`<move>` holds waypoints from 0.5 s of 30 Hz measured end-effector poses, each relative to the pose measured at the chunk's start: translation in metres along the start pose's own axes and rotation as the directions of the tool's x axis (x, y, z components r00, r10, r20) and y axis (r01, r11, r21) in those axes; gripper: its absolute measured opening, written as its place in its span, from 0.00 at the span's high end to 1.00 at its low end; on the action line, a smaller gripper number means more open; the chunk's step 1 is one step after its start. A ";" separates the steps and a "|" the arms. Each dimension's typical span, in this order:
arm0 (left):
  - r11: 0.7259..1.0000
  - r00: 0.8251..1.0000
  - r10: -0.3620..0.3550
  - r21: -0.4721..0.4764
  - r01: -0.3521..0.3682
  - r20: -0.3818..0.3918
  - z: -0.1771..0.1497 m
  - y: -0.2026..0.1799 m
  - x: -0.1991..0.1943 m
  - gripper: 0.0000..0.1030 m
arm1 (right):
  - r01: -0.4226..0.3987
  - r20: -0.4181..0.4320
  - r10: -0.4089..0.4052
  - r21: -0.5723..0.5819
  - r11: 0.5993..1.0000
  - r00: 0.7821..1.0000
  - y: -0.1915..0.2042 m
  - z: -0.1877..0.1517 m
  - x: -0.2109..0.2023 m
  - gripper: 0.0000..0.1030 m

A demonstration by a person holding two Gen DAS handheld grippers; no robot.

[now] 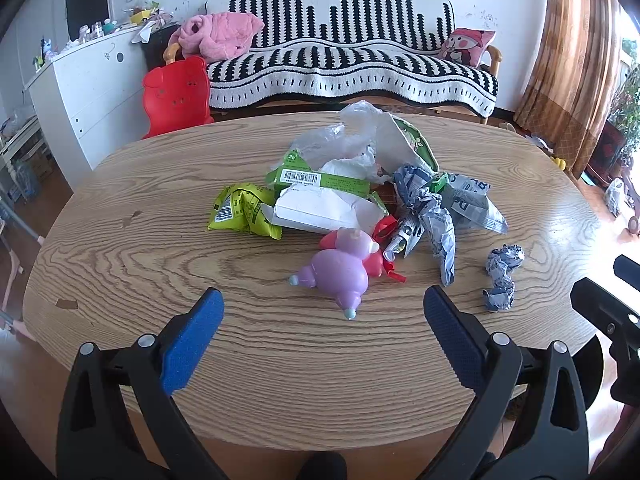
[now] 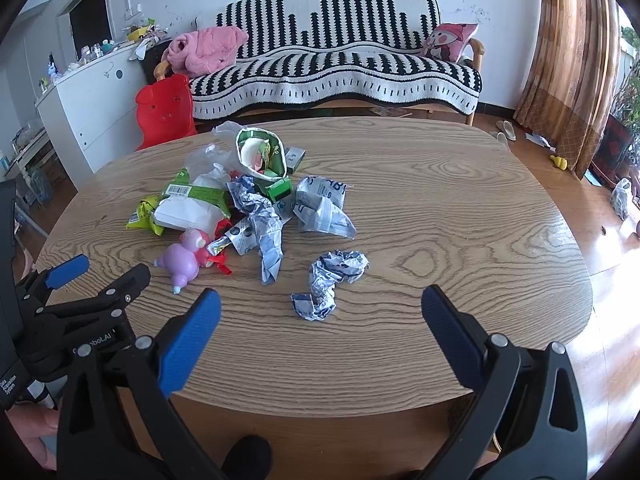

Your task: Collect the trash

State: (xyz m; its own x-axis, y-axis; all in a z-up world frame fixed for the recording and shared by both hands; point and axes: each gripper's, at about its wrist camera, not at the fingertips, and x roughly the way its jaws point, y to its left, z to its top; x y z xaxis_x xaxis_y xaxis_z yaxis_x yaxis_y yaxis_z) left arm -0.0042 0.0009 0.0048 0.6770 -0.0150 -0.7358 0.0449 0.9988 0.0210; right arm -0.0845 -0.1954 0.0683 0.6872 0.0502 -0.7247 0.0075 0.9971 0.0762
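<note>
Both the left gripper (image 1: 323,312) and the right gripper (image 2: 321,312) gape wide, empty, above the table (image 2: 460,216); a crumpled wrapper (image 2: 332,282) lies mid-frame, the pile (image 1: 352,184) overlapping itself.

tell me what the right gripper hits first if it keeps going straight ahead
Most likely the crumpled grey wrapper, lying apart from the pile, just ahead of the open right gripper and roughly centred between its fingers; depth is uncertain.
</note>
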 end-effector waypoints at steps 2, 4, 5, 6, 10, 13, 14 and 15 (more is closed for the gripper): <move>1.000 1.000 -0.001 -0.001 0.001 0.000 0.000 0.000 0.000 0.06 | 0.000 0.000 0.000 0.000 1.000 1.000 0.000 0.000 0.000 0.05; 1.000 1.000 0.000 -0.001 0.000 -0.001 0.000 0.000 0.000 0.06 | 0.000 0.000 0.000 0.000 1.000 1.000 0.000 0.000 0.000 0.05; 1.000 1.000 0.000 0.000 0.000 -0.001 0.000 0.000 0.000 0.06 | -0.001 0.000 0.001 0.000 1.000 1.000 0.000 0.000 0.000 0.05; 1.000 1.000 0.000 0.000 0.000 -0.001 0.000 0.000 -0.001 0.06 | -0.001 -0.001 0.001 0.000 1.000 1.000 0.000 0.000 0.000 0.05; 1.000 1.000 -0.002 0.000 0.002 -0.002 0.000 0.000 0.000 0.06 | -0.002 -0.001 0.002 0.001 1.000 1.000 0.000 0.000 0.000 0.05; 1.000 1.000 0.002 0.000 -0.002 -0.001 0.000 0.000 0.000 0.06 | -0.002 -0.002 0.002 0.000 1.000 1.000 0.000 0.000 0.000 0.05; 1.000 1.000 0.001 0.000 -0.001 -0.002 0.000 0.000 0.000 0.06 | -0.001 -0.001 0.001 0.001 1.000 1.000 0.000 0.000 0.000 0.05; 1.000 1.000 0.000 -0.003 0.000 -0.003 0.000 0.000 0.000 0.06 | -0.002 -0.002 0.002 0.000 1.000 1.000 0.000 0.000 0.000 0.05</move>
State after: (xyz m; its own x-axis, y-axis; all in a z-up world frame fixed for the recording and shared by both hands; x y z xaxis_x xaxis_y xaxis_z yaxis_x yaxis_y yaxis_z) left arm -0.0043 0.0009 0.0046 0.6749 -0.0150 -0.7378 0.0431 0.9989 0.0192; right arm -0.0845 -0.1960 0.0687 0.6860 0.0522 -0.7257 0.0064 0.9969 0.0778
